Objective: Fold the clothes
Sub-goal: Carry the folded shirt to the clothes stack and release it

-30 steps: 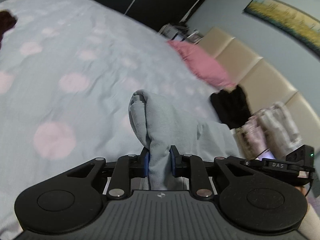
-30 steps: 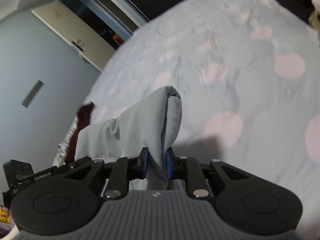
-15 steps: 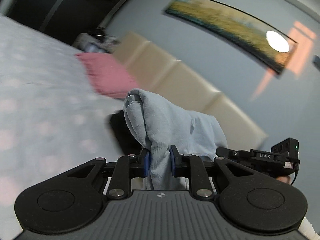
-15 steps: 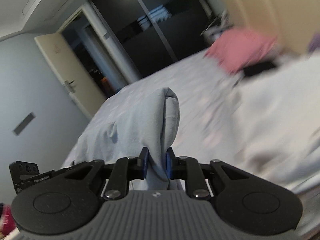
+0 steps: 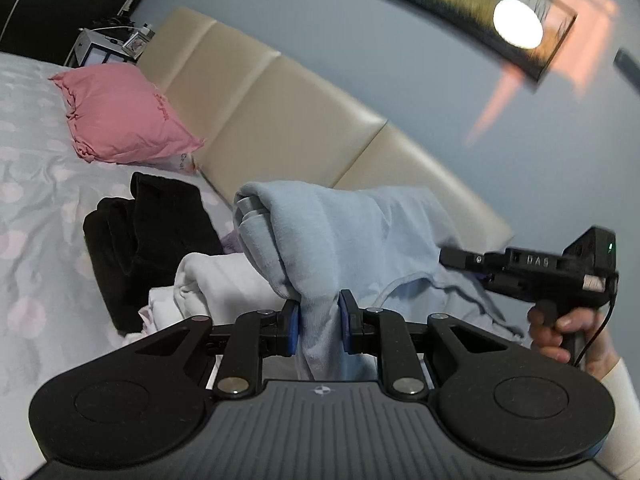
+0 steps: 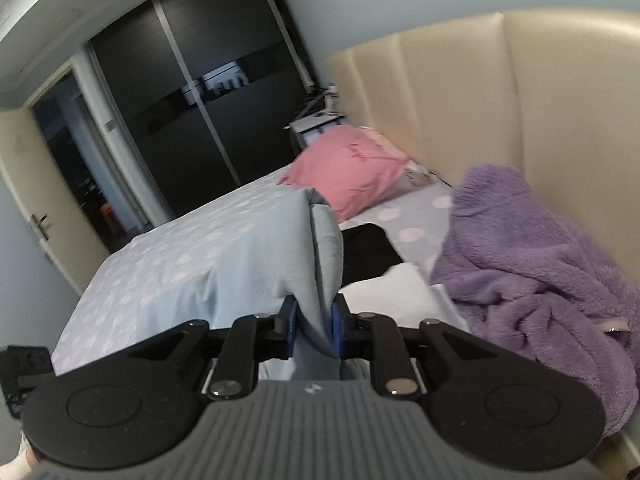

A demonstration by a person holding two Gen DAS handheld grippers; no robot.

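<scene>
Left wrist view: left gripper (image 5: 319,322) and right gripper (image 6: 314,326) each clamp the light-blue garment (image 5: 340,232), lifted, fold unfinished.

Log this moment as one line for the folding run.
phase: lifting | left tongs: shut on light blue garment | right tongs: shut on light blue garment | bed below

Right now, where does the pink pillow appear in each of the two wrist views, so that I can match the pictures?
Left wrist view: the pink pillow lies at upper left, on the bed before the beige headboard.
Right wrist view: the pink pillow lies just right of centre, beyond the light blue garment.
Shared landmark: the black garment lies on the bed near the pillow in both.
</scene>
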